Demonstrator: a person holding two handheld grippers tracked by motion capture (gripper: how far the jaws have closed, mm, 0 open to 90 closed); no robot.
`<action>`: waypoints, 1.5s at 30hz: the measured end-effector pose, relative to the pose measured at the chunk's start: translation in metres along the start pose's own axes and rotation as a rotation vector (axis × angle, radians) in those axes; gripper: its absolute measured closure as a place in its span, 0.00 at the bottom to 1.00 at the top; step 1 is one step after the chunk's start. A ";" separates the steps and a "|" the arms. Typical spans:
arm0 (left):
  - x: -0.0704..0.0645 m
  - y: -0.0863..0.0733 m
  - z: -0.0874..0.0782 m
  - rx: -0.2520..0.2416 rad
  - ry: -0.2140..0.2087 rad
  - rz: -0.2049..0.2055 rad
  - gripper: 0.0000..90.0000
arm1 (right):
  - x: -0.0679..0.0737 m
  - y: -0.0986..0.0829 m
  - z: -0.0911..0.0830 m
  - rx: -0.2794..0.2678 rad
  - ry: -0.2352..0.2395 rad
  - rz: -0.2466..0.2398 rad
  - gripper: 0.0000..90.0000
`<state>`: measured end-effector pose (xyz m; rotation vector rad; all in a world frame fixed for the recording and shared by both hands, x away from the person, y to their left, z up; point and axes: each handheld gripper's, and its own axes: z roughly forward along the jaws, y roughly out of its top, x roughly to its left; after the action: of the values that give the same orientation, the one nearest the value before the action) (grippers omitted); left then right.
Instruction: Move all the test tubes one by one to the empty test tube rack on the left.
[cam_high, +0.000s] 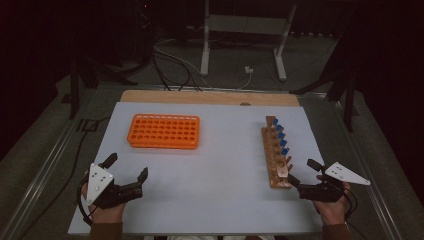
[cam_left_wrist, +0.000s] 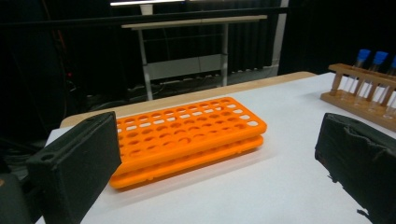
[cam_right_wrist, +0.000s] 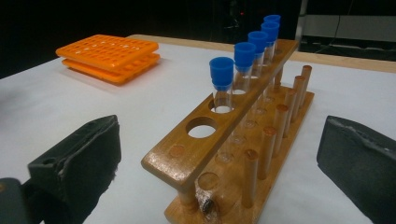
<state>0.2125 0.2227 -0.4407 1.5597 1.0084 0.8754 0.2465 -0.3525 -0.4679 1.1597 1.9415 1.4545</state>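
Observation:
An orange plastic tube rack (cam_high: 164, 131) with many empty holes lies flat at the back left of the white table; it also lies ahead in the left gripper view (cam_left_wrist: 187, 135). A wooden rack (cam_high: 276, 150) at the right holds several clear tubes with blue caps (cam_right_wrist: 222, 72) in its far holes; its nearest holes are empty. My left gripper (cam_high: 129, 167) is open near the front left, well short of the orange rack, nothing between its jaws. My right gripper (cam_high: 304, 172) is open just in front of the wooden rack's near end (cam_right_wrist: 205, 186).
The white sheet (cam_high: 220, 190) covers a wooden tabletop whose back edge (cam_high: 210, 97) shows. Beyond it are a dark floor, cables (cam_high: 175, 65) and a white metal stand (cam_high: 242, 30). The orange rack shows far left in the right gripper view (cam_right_wrist: 109, 56).

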 end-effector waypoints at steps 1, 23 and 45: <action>0.002 0.000 0.000 0.002 0.001 -0.006 0.01 | 0.000 0.000 0.000 0.003 -0.004 0.002 0.00; 0.014 -0.012 -0.001 -0.004 0.090 -0.060 0.01 | 0.010 0.016 0.002 0.018 -0.031 -0.011 0.04; 0.014 -0.019 0.003 0.016 0.093 -0.081 0.01 | 0.020 0.034 0.038 0.112 -0.018 -0.085 0.18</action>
<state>0.2178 0.2369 -0.4594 1.4922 1.1393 0.8927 0.2767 -0.3122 -0.4470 1.1187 2.0566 1.3025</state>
